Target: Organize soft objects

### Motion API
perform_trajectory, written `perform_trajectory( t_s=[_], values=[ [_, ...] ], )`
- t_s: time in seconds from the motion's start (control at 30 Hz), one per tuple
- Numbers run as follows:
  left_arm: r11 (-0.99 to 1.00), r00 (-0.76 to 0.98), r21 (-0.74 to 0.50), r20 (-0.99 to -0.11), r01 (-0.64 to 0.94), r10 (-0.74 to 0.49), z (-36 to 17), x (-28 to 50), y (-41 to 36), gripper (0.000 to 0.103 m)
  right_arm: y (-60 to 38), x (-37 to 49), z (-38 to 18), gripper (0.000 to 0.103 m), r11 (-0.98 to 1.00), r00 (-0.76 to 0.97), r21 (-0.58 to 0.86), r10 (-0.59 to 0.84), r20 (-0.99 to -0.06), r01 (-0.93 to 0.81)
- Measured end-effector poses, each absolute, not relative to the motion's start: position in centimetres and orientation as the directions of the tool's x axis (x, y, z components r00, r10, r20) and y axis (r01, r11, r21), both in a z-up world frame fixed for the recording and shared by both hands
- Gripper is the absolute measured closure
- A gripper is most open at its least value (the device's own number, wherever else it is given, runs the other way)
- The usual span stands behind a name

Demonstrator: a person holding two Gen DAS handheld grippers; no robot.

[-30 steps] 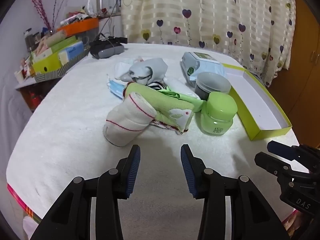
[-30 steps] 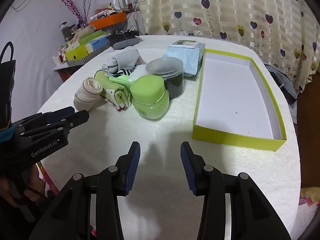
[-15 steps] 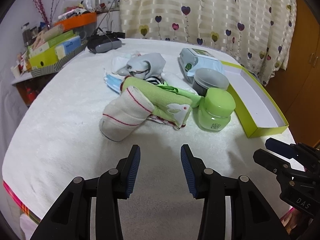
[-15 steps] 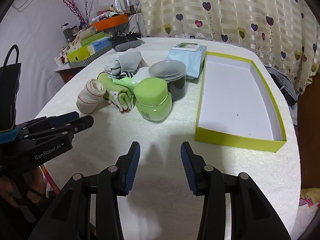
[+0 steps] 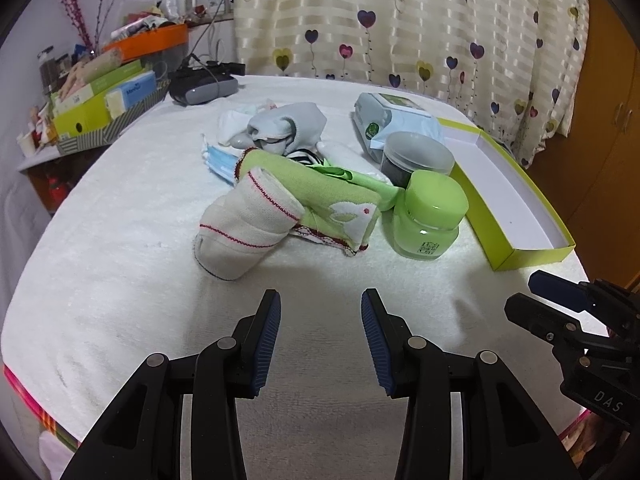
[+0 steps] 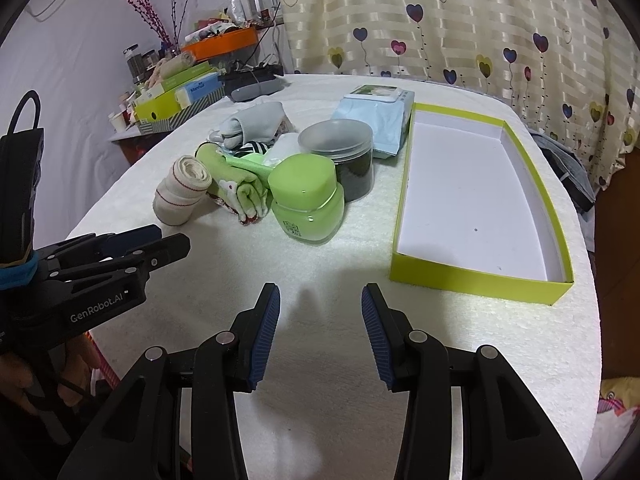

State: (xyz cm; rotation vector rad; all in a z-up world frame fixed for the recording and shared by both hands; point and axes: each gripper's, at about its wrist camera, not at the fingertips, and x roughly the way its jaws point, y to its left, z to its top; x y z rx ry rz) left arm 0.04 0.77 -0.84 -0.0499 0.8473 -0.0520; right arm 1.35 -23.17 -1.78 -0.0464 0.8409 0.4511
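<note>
Socks and towels sit piled mid-table, left of the empty yellow-green box (image 6: 480, 280): rolled white sock (image 5: 244, 232) nearest, green rabbit towel (image 5: 320, 204) behind it, grey sock (image 5: 288, 124) farther back. I read this as pre-grasp, nothing sorted yet. Left gripper (image 5: 320, 336) and right gripper (image 6: 320, 332) both hover over bare cloth, jaws wide, empty. Next I'd push the left one forward onto the white sock, clear of the green jar (image 5: 428, 216).

left hand-held gripper (image 5: 321, 334): jaws apart, empty; right hand-held gripper (image 6: 321, 330): likewise, seemingly hovering
</note>
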Motion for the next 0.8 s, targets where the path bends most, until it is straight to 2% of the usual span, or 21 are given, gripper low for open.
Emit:
perform_trajectory(
  t_s=[0.8],
  values=[
    [0.994, 0.681, -0.107, -0.725, 0.039, -0.104, -0.64, 0.05, 1.19, 0.062, -23.31, 1.67, -1.44, 0.059, 0.902, 0.586, 0.141, 0.378, -0.716, -0.409]
  ],
)
